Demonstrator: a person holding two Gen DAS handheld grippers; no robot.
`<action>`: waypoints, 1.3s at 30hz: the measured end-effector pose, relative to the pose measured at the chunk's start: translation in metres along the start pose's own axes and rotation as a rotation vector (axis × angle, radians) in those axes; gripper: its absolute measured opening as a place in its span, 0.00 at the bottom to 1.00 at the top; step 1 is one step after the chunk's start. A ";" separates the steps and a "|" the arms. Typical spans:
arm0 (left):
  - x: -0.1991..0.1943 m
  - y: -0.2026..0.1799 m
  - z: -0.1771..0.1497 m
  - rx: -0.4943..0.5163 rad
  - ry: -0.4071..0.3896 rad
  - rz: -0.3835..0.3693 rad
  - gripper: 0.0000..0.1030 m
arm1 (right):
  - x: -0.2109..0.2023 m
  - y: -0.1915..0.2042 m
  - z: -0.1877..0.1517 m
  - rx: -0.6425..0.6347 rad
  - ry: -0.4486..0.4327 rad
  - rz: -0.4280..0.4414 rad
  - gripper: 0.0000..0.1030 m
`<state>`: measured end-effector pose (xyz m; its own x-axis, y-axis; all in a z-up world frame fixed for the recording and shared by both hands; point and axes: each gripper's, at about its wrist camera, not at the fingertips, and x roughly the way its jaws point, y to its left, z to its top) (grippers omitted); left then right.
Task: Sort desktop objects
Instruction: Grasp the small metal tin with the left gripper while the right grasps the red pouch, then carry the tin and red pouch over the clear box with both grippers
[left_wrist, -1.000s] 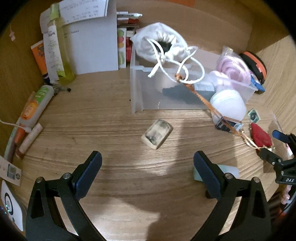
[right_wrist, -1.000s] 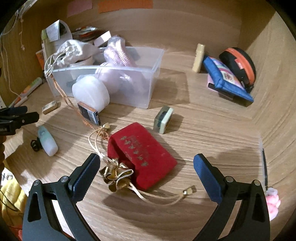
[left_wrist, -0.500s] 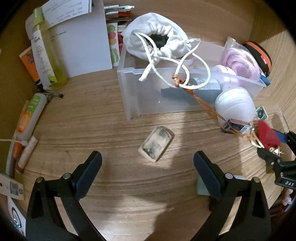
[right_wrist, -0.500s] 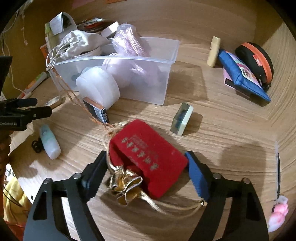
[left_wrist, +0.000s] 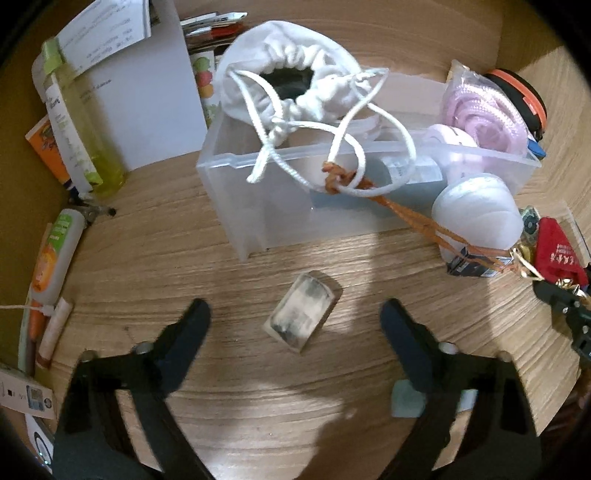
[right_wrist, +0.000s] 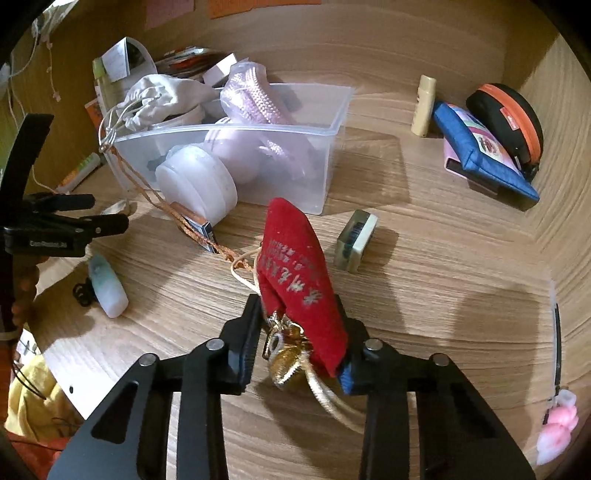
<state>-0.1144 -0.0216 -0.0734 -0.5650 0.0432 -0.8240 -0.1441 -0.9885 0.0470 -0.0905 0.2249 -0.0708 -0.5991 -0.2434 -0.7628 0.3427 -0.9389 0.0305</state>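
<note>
The right gripper (right_wrist: 301, 341) has its 2 jaws clamped on the near end of the red velvet pouch (right_wrist: 295, 273), which tilts up off the wooden desk (right_wrist: 424, 295) just near of the clear plastic bin (right_wrist: 325, 177). The left gripper (left_wrist: 295, 321) hangs spread wide, holding nothing, over a worn eraser (left_wrist: 301, 317) near the bin's near-left corner.

The pouch (right_wrist: 299, 273) is red with silvery printed characters and a gold bow (right_wrist: 286, 347). The bin (right_wrist: 236, 155) is frosted clear, holding a white drawstring bag (left_wrist: 291, 85) and pale pink rope (left_wrist: 484, 114). The desk (right_wrist: 424, 258) shows light wood grain.
</note>
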 end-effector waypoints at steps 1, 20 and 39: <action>0.001 -0.001 0.000 0.004 0.007 -0.005 0.75 | -0.001 0.000 0.000 0.001 -0.004 0.000 0.27; -0.025 -0.013 -0.015 0.047 -0.036 -0.047 0.23 | -0.040 -0.005 0.010 0.034 -0.130 -0.002 0.22; -0.093 -0.012 -0.010 0.012 -0.274 -0.057 0.22 | -0.082 0.012 0.038 -0.009 -0.268 -0.010 0.22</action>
<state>-0.0522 -0.0152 -0.0034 -0.7542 0.1377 -0.6420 -0.1903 -0.9816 0.0130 -0.0646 0.2239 0.0161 -0.7724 -0.2909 -0.5646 0.3414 -0.9398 0.0173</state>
